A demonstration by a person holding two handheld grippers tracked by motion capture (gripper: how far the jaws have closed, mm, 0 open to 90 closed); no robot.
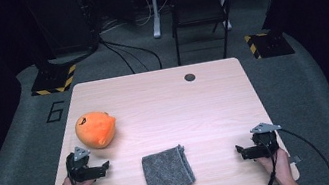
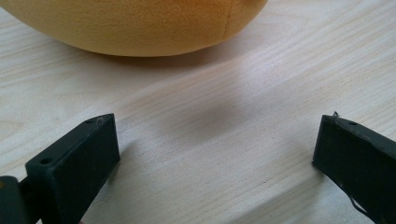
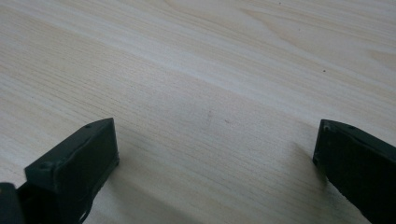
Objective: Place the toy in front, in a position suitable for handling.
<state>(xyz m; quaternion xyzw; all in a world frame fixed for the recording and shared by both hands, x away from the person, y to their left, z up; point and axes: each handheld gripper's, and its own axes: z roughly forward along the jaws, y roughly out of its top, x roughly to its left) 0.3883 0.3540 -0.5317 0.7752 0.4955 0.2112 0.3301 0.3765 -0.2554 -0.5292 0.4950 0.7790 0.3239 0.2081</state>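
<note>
An orange plush toy (image 1: 95, 129) lies on the left part of the light wooden table (image 1: 164, 102). A folded grey cloth (image 1: 167, 171) lies near the front edge, midway between my hands. My left gripper (image 1: 89, 167) sits low on the table just in front of the toy, open, with bare wood between its jaws. In the left gripper view (image 2: 215, 140) the toy's rounded underside (image 2: 140, 23) is close ahead. My right gripper (image 1: 258, 150) rests at the front right, open over bare wood (image 3: 215, 140).
A small dark round cap (image 1: 190, 77) sits in the table's far edge. Beyond the table stand a black chair (image 1: 198, 5) and a white desk leg (image 1: 154, 8), with cables on the grey floor. Yellow-and-black striped bases (image 1: 54, 80) flank the far corners.
</note>
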